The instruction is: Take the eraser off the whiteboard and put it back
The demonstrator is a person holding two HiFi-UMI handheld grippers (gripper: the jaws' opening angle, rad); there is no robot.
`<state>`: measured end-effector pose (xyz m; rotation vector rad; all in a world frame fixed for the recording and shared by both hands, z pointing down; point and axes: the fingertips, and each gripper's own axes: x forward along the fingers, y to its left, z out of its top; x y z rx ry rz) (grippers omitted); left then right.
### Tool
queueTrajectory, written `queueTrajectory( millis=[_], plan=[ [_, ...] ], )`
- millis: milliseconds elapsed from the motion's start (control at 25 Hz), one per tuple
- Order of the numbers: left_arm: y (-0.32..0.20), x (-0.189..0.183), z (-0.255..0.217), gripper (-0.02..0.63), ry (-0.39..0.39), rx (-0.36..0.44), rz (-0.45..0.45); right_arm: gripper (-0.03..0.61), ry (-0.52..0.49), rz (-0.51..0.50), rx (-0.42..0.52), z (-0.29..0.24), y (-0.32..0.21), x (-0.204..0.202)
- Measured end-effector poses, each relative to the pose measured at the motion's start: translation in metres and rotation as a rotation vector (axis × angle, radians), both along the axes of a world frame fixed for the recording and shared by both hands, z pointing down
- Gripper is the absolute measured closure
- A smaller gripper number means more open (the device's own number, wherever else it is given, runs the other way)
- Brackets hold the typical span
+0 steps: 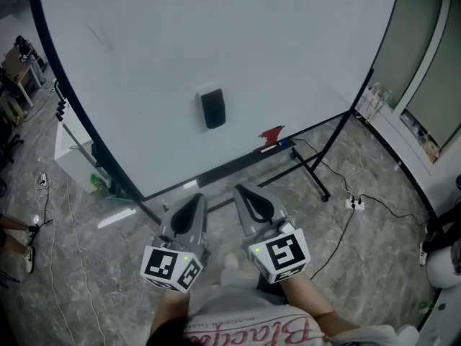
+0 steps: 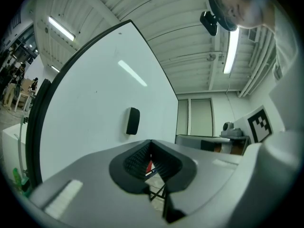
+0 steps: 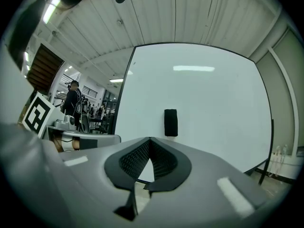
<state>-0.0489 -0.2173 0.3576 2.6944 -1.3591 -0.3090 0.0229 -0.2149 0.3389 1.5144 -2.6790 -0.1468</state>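
facing both sets of fingers, the whiteboard (image 1: 216, 49) fills the view. your left gripper (image 1: 194, 200) and right gripper (image 1: 246, 193) are both closed and empty. the eraser (image 1: 212, 109) is stuck on the board, well beyond the tips. it looks like the reach step: spread the right jaws first, then go forward onto it.

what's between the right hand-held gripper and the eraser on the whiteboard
Nothing visible. The eraser sits alone on the bare whiteboard, and only open air lies between it and the right hand-held gripper, whose jaws are shut and empty.
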Motion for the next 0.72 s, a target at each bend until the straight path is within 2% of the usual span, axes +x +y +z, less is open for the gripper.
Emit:
queueTrajectory(
  millis=[400,720],
  plan=[
    [0.009,0.005,-0.007,0.615,0.0,0.018,0.026,0.58,0.067,-0.054,-0.048,0.02,0.027,-0.026],
    [0.015,0.009,-0.005,0.615,-0.001,0.017,0.046,0.58,0.05,-0.01,-0.039,0.013,0.025,-0.013]
  ],
)
